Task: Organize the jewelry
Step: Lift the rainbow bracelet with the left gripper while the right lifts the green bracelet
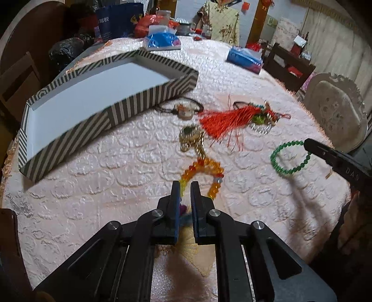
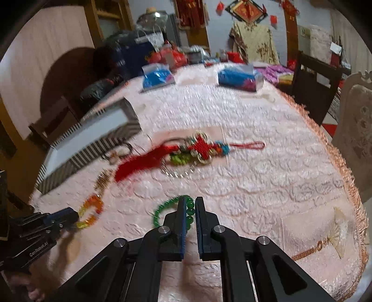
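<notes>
My left gripper [image 1: 184, 184] is shut on an orange and yellow bead bracelet [image 1: 204, 169], which hangs from its fingertips above the pink tablecloth; it also shows in the right wrist view [image 2: 89, 212]. My right gripper [image 2: 190, 201] is shut on a green bead bracelet [image 2: 162, 210], also seen in the left wrist view [image 1: 289, 156]. A striped open box [image 1: 148, 95] with a white inside stands at the left. A red tassel knot charm [image 2: 200, 149], a gold chain piece [image 1: 191, 137] and a black cord pendant [image 1: 183, 110] lie on the cloth.
Two blue packets [image 2: 158, 77] [image 2: 239, 77] lie farther back on the table. Bags and clutter [image 1: 130, 21] fill the far end. An embroidered fan motif [image 2: 325, 239] marks the cloth near the right edge. Chairs [image 1: 334, 116] stand around the table.
</notes>
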The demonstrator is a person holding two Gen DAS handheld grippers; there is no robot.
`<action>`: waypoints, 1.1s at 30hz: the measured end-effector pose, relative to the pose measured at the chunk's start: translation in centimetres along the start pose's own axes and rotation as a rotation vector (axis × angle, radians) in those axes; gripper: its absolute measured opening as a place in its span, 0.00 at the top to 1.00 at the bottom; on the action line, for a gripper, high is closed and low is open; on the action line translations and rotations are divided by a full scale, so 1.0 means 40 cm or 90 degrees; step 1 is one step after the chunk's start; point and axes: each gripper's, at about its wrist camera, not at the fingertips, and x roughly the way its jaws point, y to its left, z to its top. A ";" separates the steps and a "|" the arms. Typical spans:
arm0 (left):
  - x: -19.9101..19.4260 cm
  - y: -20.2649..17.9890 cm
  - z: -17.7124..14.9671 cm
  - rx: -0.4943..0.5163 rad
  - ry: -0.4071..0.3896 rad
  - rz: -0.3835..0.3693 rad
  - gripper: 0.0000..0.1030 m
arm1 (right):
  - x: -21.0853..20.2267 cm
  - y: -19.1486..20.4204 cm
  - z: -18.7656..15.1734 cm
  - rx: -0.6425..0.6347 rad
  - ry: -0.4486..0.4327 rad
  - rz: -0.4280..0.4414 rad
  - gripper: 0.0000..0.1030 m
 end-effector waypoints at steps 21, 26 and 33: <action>0.000 0.029 0.000 0.018 -0.006 -0.026 0.60 | -0.031 0.030 0.015 -0.028 -0.049 0.013 0.94; 0.041 0.021 -0.016 0.034 0.025 -0.005 0.60 | -0.032 0.031 0.012 -0.032 -0.048 0.014 0.94; 0.038 0.002 -0.030 0.061 0.042 -0.009 0.92 | -0.034 0.024 0.014 -0.024 -0.050 0.015 0.94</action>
